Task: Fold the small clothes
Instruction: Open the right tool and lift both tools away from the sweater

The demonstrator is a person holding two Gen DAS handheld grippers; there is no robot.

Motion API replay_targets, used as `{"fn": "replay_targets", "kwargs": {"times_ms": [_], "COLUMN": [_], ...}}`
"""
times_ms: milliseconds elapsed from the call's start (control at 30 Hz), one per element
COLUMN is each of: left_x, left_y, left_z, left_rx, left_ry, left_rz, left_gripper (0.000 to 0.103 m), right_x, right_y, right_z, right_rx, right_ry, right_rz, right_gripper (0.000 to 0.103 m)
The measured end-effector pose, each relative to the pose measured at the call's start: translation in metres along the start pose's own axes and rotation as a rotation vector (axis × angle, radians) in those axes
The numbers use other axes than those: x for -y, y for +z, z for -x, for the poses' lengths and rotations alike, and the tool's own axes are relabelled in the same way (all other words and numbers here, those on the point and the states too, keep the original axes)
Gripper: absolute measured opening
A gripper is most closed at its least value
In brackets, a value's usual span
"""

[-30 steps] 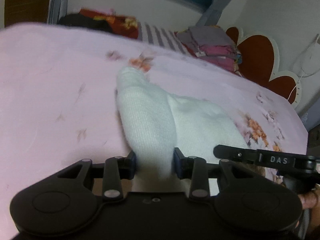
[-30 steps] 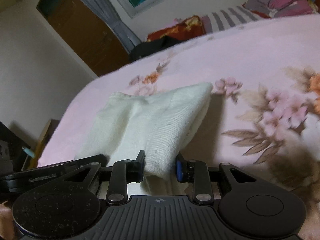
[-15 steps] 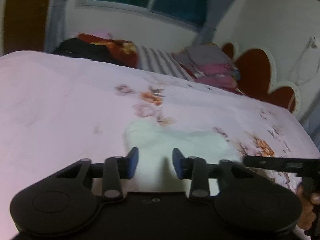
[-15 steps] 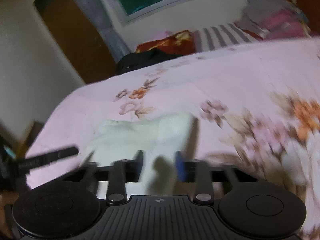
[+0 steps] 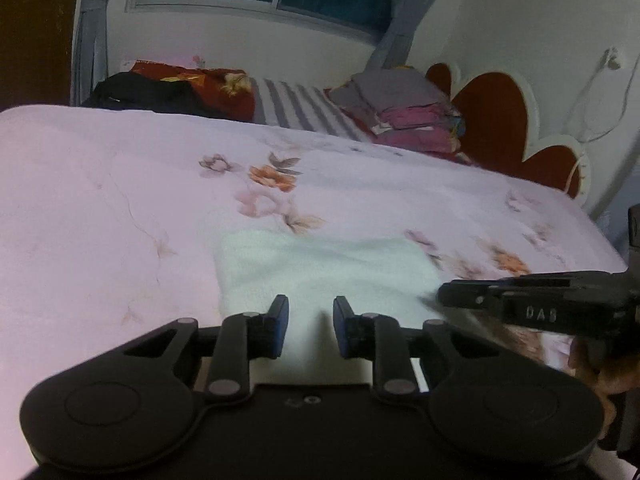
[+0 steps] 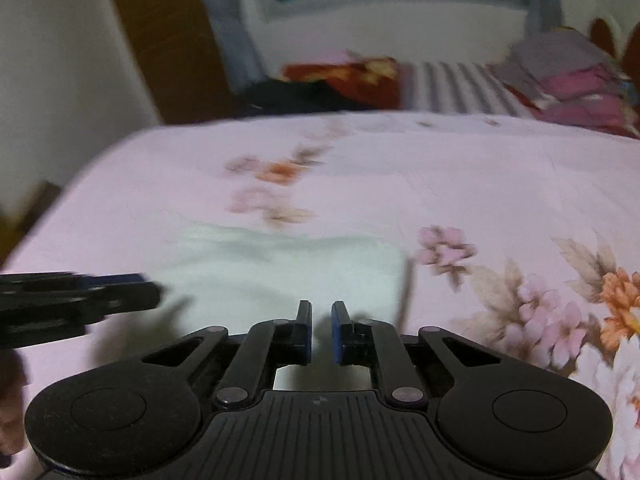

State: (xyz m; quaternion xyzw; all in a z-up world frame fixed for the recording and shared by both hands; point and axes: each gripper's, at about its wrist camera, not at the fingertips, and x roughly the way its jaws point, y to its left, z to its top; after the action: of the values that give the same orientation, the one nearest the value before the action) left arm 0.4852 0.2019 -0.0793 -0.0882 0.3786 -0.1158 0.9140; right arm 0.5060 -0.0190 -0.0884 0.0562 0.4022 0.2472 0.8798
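A small white knit garment (image 5: 320,268) lies flat on the pink floral bedspread (image 5: 100,208), folded into a rough rectangle. It also shows in the right wrist view (image 6: 288,268). My left gripper (image 5: 307,326) is open and empty, just above the garment's near edge. My right gripper (image 6: 321,328) is also empty, its jaws a narrow gap apart, over the garment's near right part. The right gripper shows at the right of the left wrist view (image 5: 532,304), and the left gripper at the left of the right wrist view (image 6: 80,300).
A stack of folded clothes (image 5: 404,112) sits at the far right by the red headboard (image 5: 496,120). A striped pillow (image 5: 300,108), a red cloth and a black garment (image 5: 140,92) lie along the far edge. The bed's right edge runs close by.
Both grippers let go of the white garment, which they held lifted a second ago. It now lies flat on the bed, and both grippers have pulled back and up.
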Motion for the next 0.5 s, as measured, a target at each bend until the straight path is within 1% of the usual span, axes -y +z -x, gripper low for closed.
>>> {"fn": "replay_targets", "kwargs": {"times_ms": [67,100,133,167,200,267,333,400,500], "left_x": [0.014,0.02,0.024,0.028,0.032,0.039,0.04,0.047,0.061], "left_y": [-0.014,-0.022,-0.029,-0.035,-0.041,-0.042,-0.044,-0.051,-0.07], "left_z": [0.005,0.003,-0.003,-0.01,-0.01,0.0,0.024,0.05,0.089], "left_rx": [-0.011,-0.034,-0.069,-0.097,-0.088,-0.082,-0.047,-0.018,0.018], "left_ry": [0.007,0.013,0.021,0.029,0.048,0.09,0.106,0.121,0.142], "left_rz": [-0.036,-0.055,-0.067,-0.08,-0.097,-0.109,-0.076,-0.062,-0.058], "left_gripper": [0.022,0.022,0.022,0.023,0.023,0.022,0.022,0.022,0.022], "right_x": [-0.016,-0.021,-0.024,-0.024,-0.022,-0.019,-0.021,-0.026,-0.034], "right_y": [-0.012,-0.02,-0.027,-0.033,-0.037,-0.034,-0.031,-0.034,-0.051], "right_z": [0.011,0.011,0.006,-0.003,-0.009,-0.007,0.014,0.04,0.086], "right_rx": [0.0,-0.021,-0.047,-0.079,-0.088,-0.083,-0.037,0.008,0.06], "right_ry": [0.024,0.032,0.015,-0.025,-0.049,-0.056,-0.039,-0.03,-0.023], "right_rz": [0.083,0.119,0.147,0.173,0.176,0.126,0.08,0.081,0.068], "right_gripper": [0.011,0.011,0.011,0.011,0.011,0.011,0.011,0.011,0.011]}}
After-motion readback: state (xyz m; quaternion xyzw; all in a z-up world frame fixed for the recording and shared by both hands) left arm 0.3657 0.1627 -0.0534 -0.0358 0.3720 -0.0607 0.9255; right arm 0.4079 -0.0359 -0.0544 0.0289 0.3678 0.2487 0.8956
